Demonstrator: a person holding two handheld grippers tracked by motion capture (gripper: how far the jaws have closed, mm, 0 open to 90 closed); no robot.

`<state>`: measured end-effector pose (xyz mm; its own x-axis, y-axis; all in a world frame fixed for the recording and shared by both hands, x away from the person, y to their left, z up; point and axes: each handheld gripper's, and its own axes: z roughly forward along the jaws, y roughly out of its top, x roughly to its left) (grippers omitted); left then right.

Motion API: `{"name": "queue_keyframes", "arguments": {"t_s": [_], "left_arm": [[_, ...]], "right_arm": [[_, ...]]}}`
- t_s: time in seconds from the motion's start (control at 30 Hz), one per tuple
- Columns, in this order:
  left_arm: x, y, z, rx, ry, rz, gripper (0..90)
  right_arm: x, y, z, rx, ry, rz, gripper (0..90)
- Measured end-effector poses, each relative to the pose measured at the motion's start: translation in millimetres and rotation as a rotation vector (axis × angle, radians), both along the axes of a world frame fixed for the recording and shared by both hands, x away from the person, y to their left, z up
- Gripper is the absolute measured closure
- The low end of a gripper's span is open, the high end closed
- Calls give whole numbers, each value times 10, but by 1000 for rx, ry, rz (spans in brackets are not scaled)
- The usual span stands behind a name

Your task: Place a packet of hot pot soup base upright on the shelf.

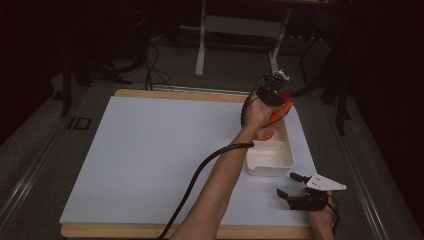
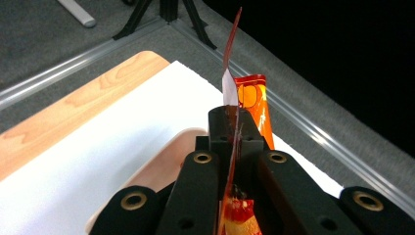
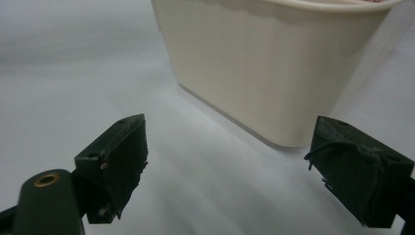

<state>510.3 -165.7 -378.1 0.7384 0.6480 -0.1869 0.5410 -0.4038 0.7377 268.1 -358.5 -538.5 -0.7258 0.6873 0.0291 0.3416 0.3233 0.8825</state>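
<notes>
- The step in hand looks like carrying a snack packet (image 1: 280, 114) at the far end of the cream tub (image 1: 270, 160): the left gripper (image 1: 274, 90) holds the orange-red packet above the tub's far rim, over the white worktop (image 1: 150, 160).
- In the left gripper view the fingers (image 2: 222, 128) are shut flat on the packet's thin sealed edge (image 2: 231, 73), which stands up between them; the printed body (image 2: 254, 105) hangs just beyond, over the worktop's corner.
- More red packets (image 1: 267, 134) lie in the tub's far end, below the held one.
- Whether the packet is going in or coming out I cannot tell; either way the next move calls for keeping the pinch firm, since only the edge is caught.
- The right gripper (image 1: 295, 190) rests near the tub's near end, fingers (image 3: 122, 161) wide apart and holding nothing, with the tub wall (image 3: 274, 73) just ahead of them.
</notes>
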Motion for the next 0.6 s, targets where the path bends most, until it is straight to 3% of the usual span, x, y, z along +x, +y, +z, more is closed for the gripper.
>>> {"name": "queue_keyframes", "arguments": {"t_s": [0.07,0.27,0.37,0.47,0.53,0.57,0.6], "left_arm": [[-7,24,-17,25,-15,16,900],[-28,55,34,45,-59,50,887],[-44,100,107,13,-52,42,840],[-63,106,152,28,-57,38,742],[-79,132,194,8,-54,36,686],[-90,164,231,-27,-43,37,636],[-90,164,231,-27,-43,37,610]], "right_arm": [[-1,2,0,-2,3,1,140],[2,4,-1,-3,3,1,140],[1,6,-2,-3,7,3,140],[2,5,-2,-3,8,4,140],[1,7,-2,-3,8,4,140],[1,9,-2,-6,9,4,140],[1,10,-2,-7,9,3,140]]}}
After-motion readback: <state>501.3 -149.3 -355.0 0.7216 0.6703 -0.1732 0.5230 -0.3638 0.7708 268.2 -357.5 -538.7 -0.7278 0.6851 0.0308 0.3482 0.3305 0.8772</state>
